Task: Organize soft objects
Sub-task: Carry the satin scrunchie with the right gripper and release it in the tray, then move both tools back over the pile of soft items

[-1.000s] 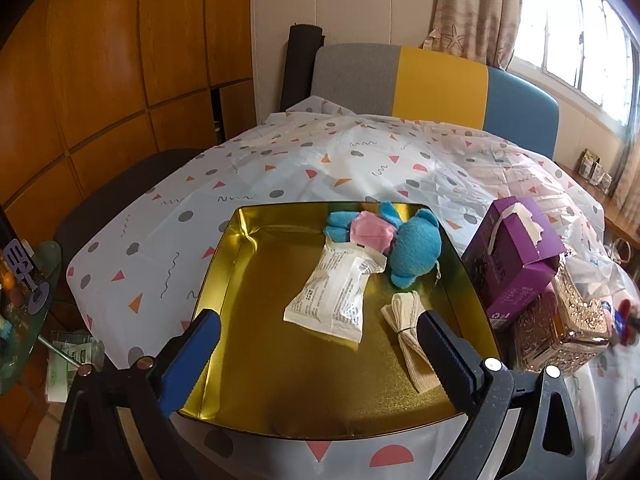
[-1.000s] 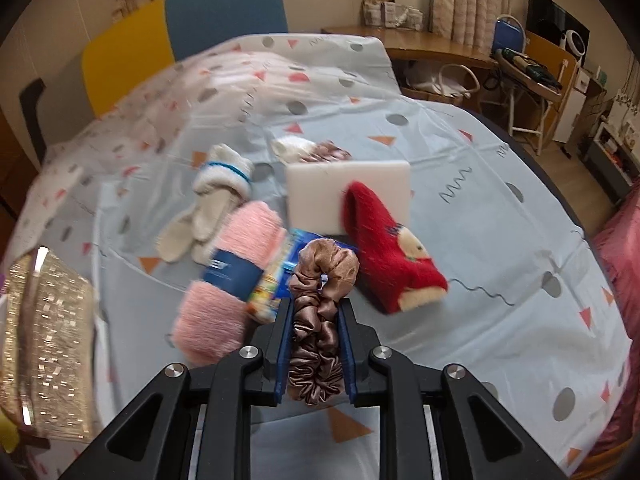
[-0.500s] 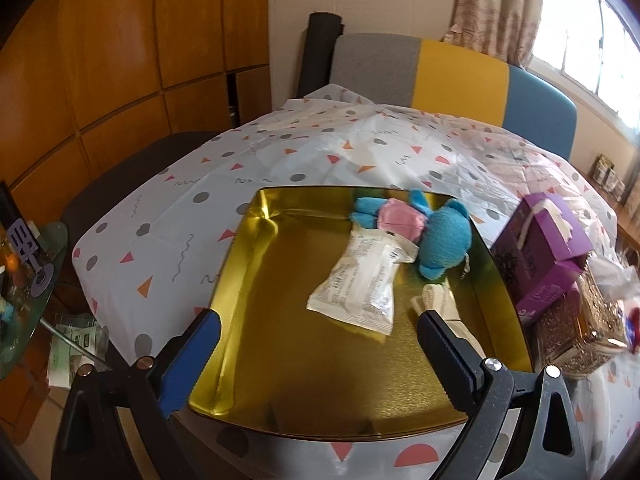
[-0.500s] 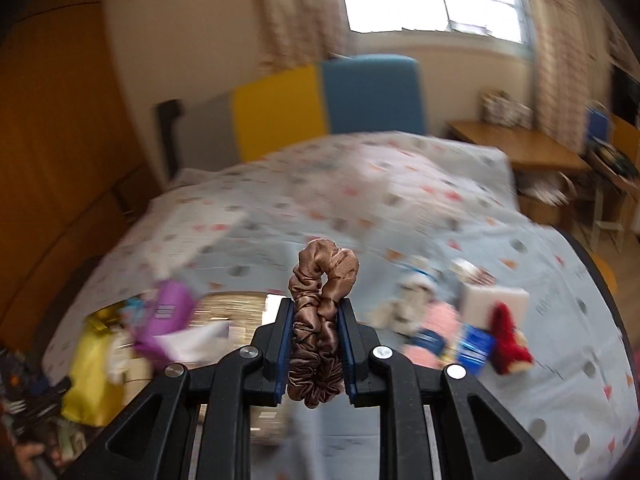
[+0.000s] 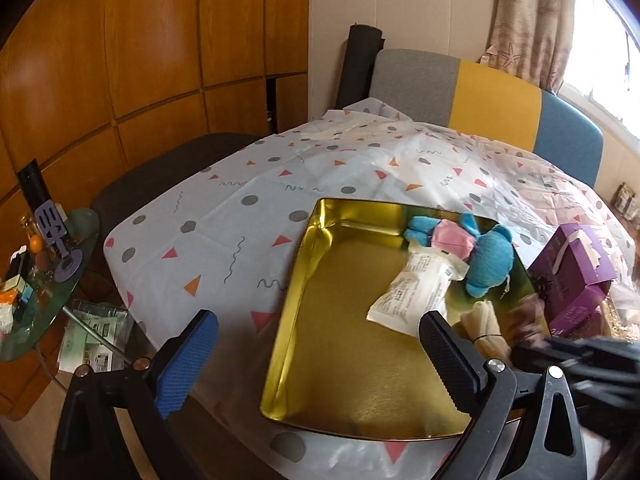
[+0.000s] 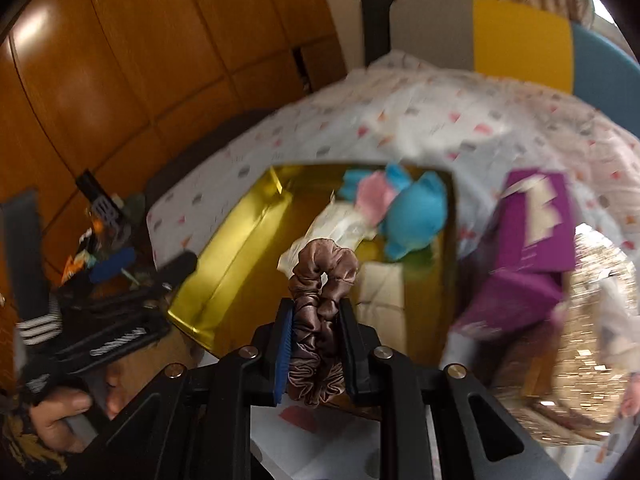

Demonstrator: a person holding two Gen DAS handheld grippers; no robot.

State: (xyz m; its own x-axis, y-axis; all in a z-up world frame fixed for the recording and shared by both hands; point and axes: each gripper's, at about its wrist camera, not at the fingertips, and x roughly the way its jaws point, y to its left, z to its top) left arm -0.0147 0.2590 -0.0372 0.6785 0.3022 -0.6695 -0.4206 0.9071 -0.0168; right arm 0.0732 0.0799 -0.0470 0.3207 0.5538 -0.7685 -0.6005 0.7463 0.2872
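Observation:
A gold tin tray (image 5: pixel 304 280) sits on the patterned tablecloth. In it lie a blue and pink plush toy (image 5: pixel 480 256), a white sealed packet (image 5: pixel 416 296) and a cream cloth bundle (image 5: pixel 486 326). My left gripper (image 5: pixel 316 360) is open and empty at the tray's near left edge. My right gripper (image 6: pixel 316 320) is shut on a brown satin scrunchie (image 6: pixel 320 276) and holds it above the tray's near edge (image 6: pixel 224 280). The right wrist view is blurred. The right gripper shows as a dark blur at the lower right of the left wrist view (image 5: pixel 580 356).
A purple tissue box (image 5: pixel 572 276) and a gold sequined box (image 6: pixel 576 332) stand right of the tray. A glass side table (image 5: pixel 36 280) with clutter is at the left. A grey, yellow and blue chair back (image 5: pixel 480 92) stands behind the table.
My right gripper has swung left with the scrunchie, from the pile of soft items to over the gold tray. My left gripper has shifted left, so the tray sits further right in its view.

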